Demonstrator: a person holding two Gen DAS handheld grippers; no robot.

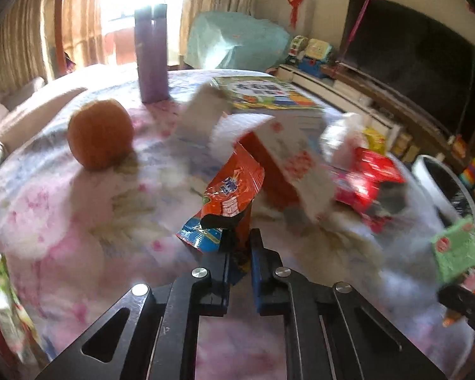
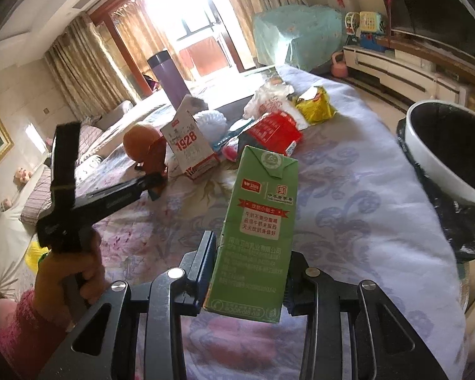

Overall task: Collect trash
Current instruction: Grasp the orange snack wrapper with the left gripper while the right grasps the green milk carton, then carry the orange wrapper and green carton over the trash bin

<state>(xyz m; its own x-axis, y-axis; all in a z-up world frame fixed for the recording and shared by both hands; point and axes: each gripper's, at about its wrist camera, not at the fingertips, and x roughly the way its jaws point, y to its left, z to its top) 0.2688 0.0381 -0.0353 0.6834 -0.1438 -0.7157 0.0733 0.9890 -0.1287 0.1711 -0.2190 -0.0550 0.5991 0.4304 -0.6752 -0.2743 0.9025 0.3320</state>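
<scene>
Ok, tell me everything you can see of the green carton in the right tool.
The green carton is a tall rectangular drink box, seemingly coated paperboard, with a folded, flap-sealed top, a red logo, a red banner and white Chinese print down its face. It stands roughly upright, leaning slightly, lifted clear of the floral cloth. The right tool clamps its lower half, one pad on each side. Nothing else touches it. The black-lined bin stands to its right.
</scene>
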